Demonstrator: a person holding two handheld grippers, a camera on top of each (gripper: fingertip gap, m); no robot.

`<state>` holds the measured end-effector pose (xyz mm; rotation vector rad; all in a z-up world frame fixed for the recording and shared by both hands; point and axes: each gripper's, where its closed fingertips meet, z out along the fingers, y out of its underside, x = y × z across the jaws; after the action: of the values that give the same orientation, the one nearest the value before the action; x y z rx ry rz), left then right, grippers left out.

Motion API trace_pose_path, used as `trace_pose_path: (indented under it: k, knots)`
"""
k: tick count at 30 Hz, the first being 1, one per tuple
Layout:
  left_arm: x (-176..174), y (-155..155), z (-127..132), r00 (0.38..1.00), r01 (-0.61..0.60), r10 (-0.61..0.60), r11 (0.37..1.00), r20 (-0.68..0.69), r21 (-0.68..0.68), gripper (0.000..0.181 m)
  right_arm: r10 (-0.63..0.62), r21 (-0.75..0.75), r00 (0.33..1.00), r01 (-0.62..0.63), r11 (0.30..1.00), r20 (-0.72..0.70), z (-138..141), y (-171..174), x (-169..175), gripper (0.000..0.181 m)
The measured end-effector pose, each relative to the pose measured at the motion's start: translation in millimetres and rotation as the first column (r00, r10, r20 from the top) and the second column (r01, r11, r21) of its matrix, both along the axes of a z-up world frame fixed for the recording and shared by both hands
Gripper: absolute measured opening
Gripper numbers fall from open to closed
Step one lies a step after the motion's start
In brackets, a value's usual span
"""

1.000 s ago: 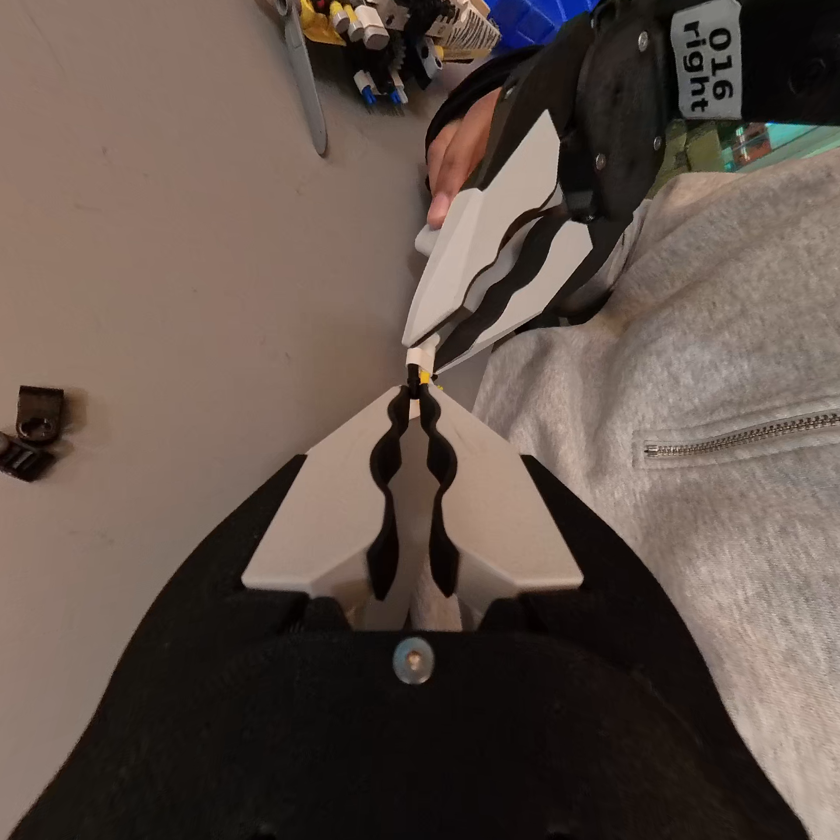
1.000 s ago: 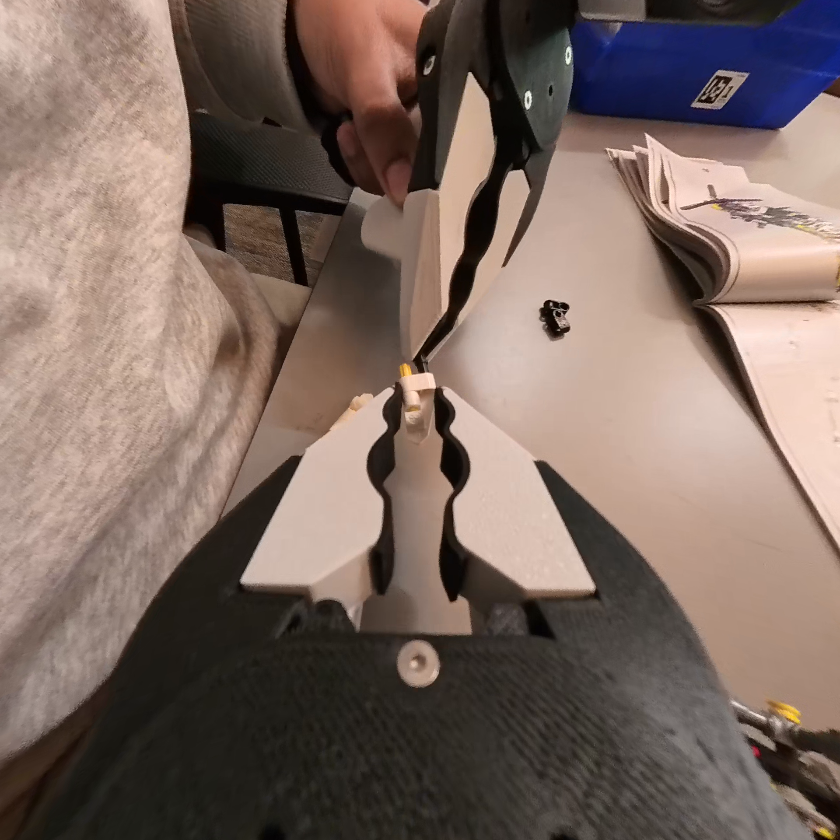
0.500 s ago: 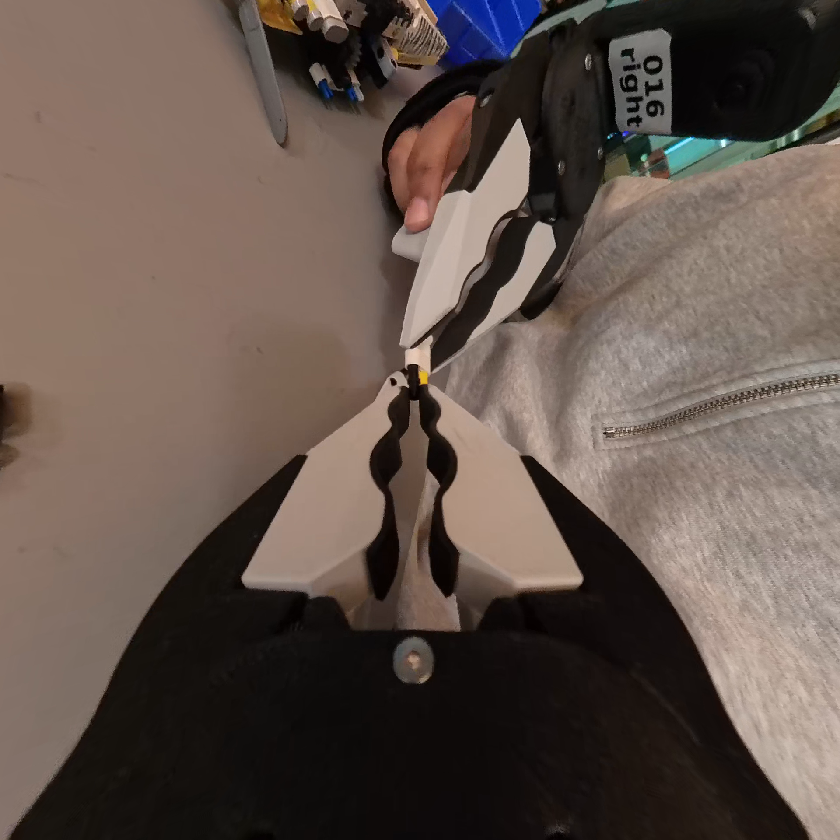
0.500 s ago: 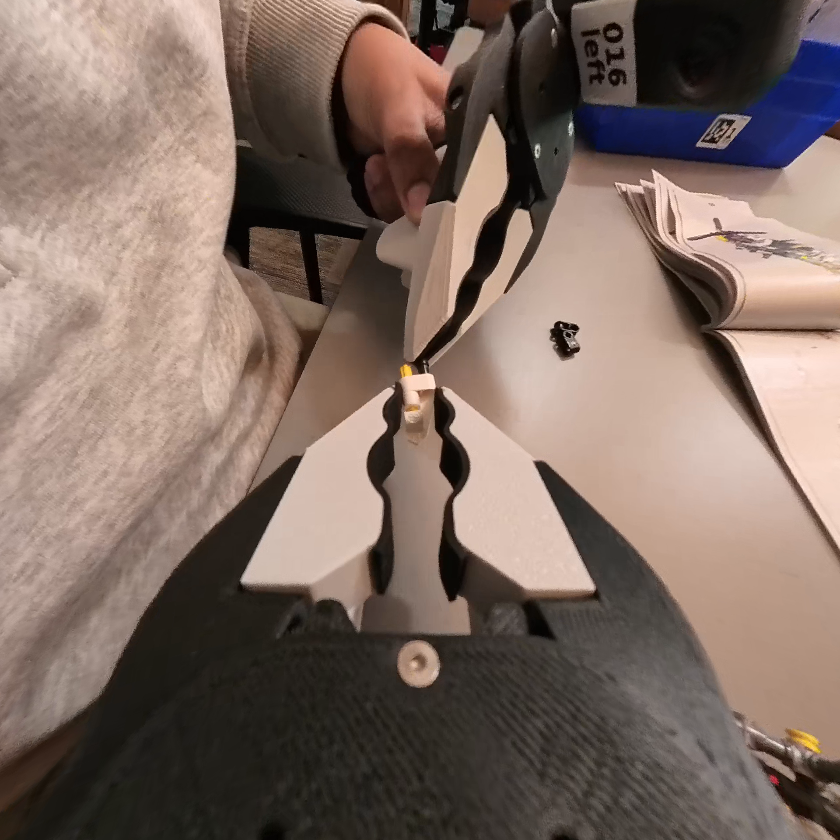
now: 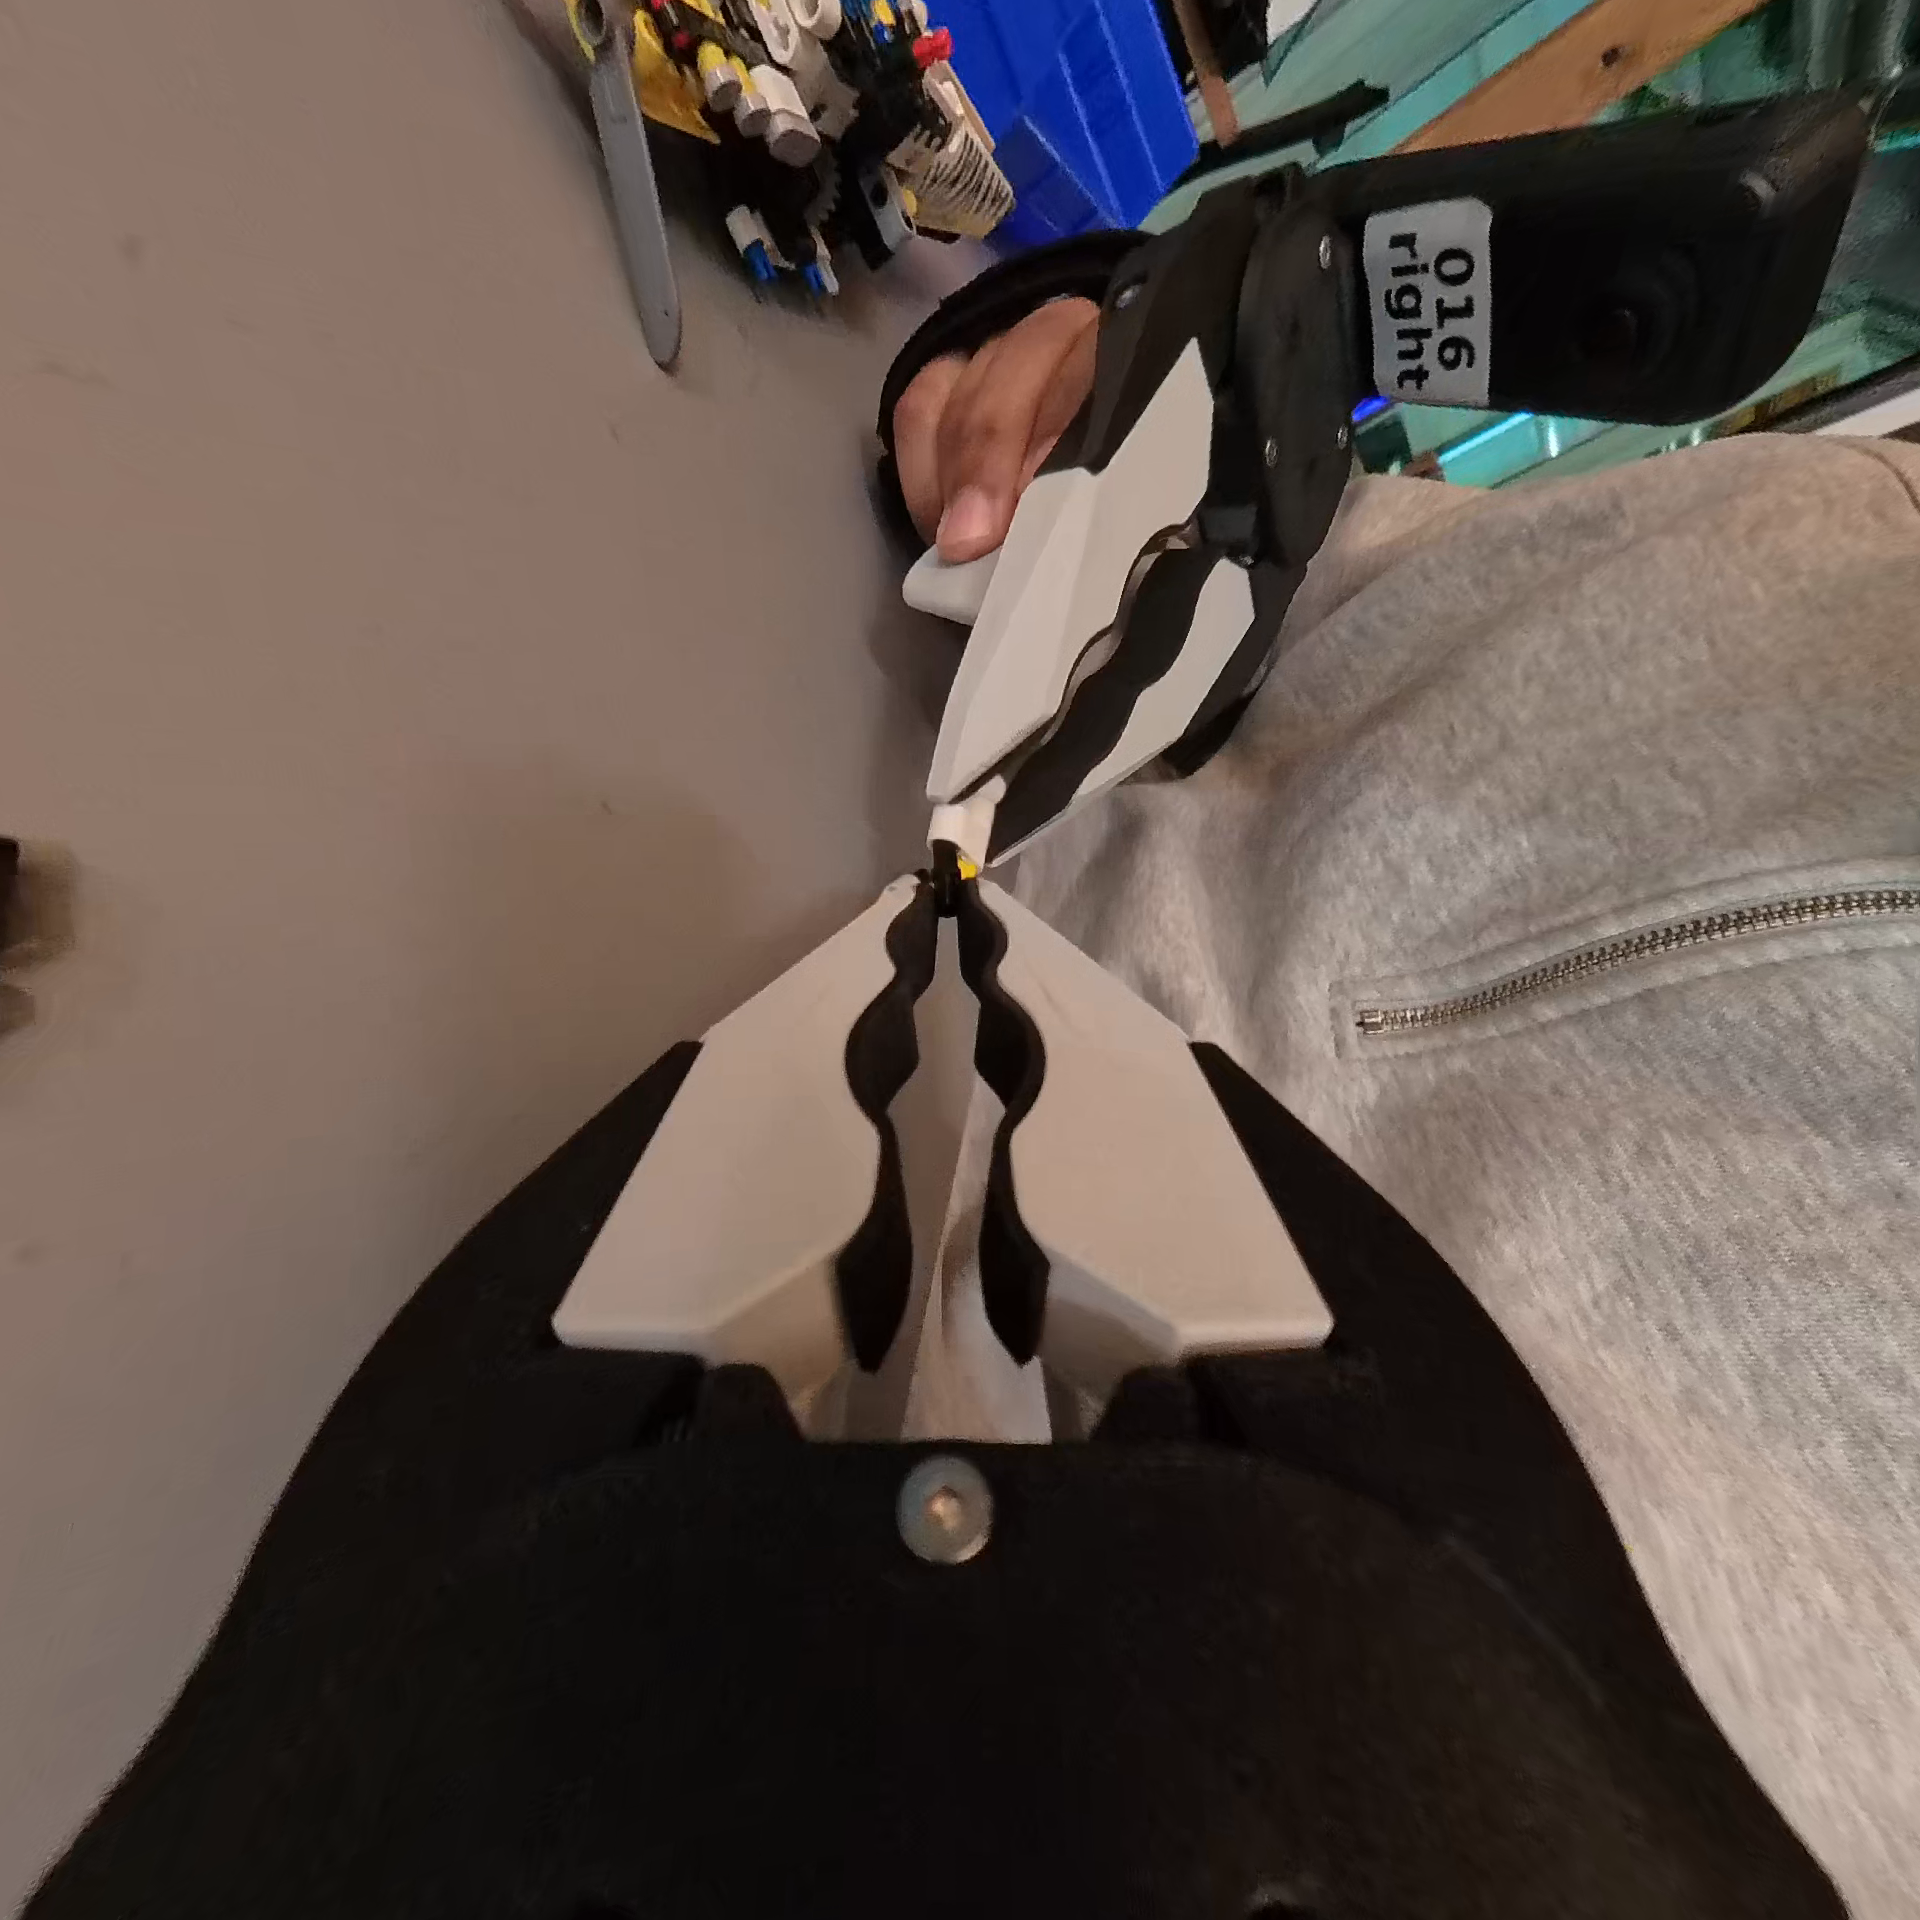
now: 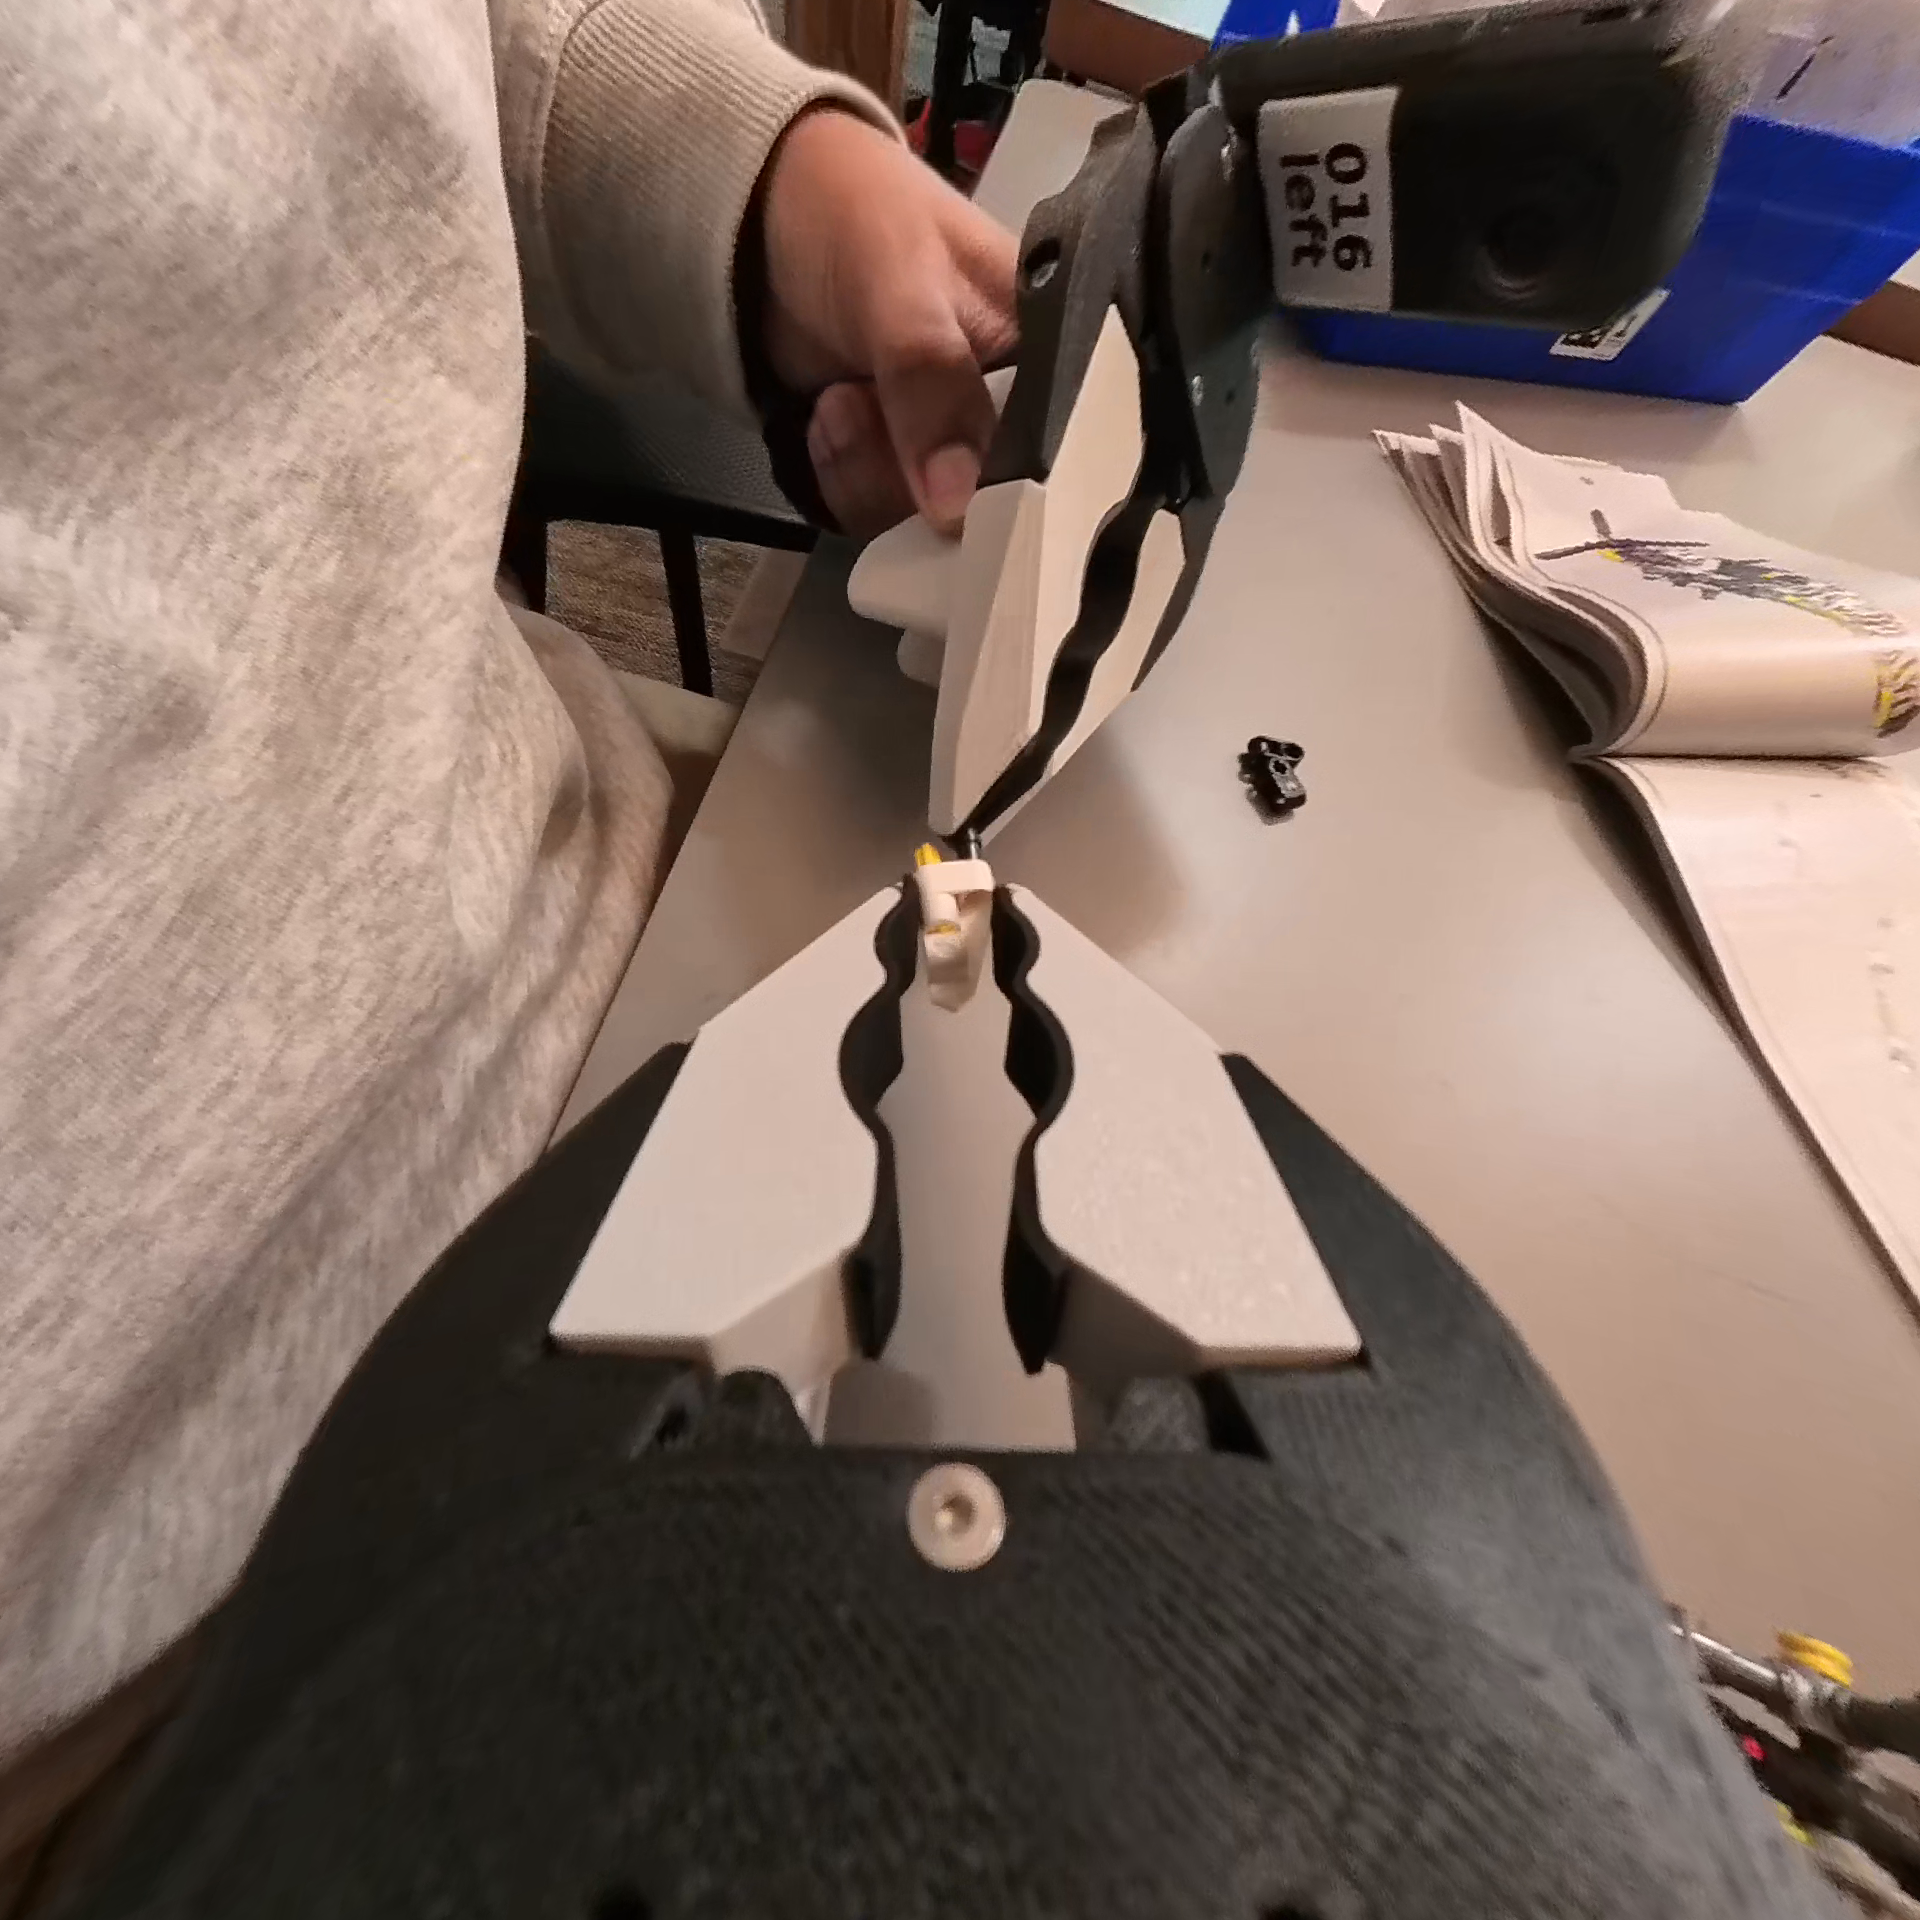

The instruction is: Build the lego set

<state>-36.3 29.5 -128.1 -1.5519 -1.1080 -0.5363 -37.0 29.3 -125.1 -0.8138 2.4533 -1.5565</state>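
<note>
My left gripper (image 5: 943, 902) is shut on a small black pin (image 5: 945, 883) at its tips. My right gripper (image 6: 951, 909) is shut on a white connector piece (image 6: 951, 930) that carries a yellow pin (image 6: 928, 857). The two grippers meet tip to tip above the table's near edge, close to the person's grey sweatshirt (image 5: 1507, 1039). The black pin (image 6: 975, 840) touches the top of the white piece. In the left wrist view the right gripper (image 5: 971, 826) comes in from the upper right holding the white piece (image 5: 958, 826). In the right wrist view the left gripper (image 6: 966, 831) comes down from above.
The beige table (image 5: 312, 675) holds a part-built lego model (image 5: 831, 125) and a long grey piece (image 5: 634, 208) at the far end. A small black lego part (image 6: 1276, 771), an open instruction booklet (image 6: 1714, 665) and a blue bin (image 6: 1787, 281) lie beyond the grippers. Only a small space, under 4 cm, lies between the two pairs of fingers.
Both grippers have shifted together, still tip to tip, and each now sees more of the other's body. The black parts on the table slid to the left view's edge.
</note>
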Motion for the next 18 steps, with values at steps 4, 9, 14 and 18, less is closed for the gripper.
trace_pose_path:
  k: [4, 9, 14, 18]
  knots:
    - [-0.8, 1.9, 2.1, 1.000, -0.024, 0.024, 0.998, 0.014, 0.063, 0.000, -0.007, -0.028, 0.998, 0.008, 1.000, 0.062, 8.8, -1.4, -0.2, 0.012]
    - [-6.3, 6.1, 0.9, 0.999, -0.038, 0.037, 0.997, 0.010, 0.069, 0.001, -0.002, -0.064, 1.000, 0.001, 0.998, -0.012, 14.4, -2.9, 1.7, 0.007]
    - [-8.5, 2.8, -10.4, 0.999, -0.042, 0.042, 0.999, 0.007, -0.027, 0.001, -0.093, 0.027, 0.995, 0.092, 0.995, 0.028, -2.3, -1.5, -21.2, 0.007]
    - [-13.6, 6.2, -7.4, 0.999, -0.048, 0.048, 0.999, -0.004, -0.007, 0.001, -0.114, 0.033, 0.991, 0.112, 0.993, 0.068, 0.0, -0.8, -24.9, 0.007]
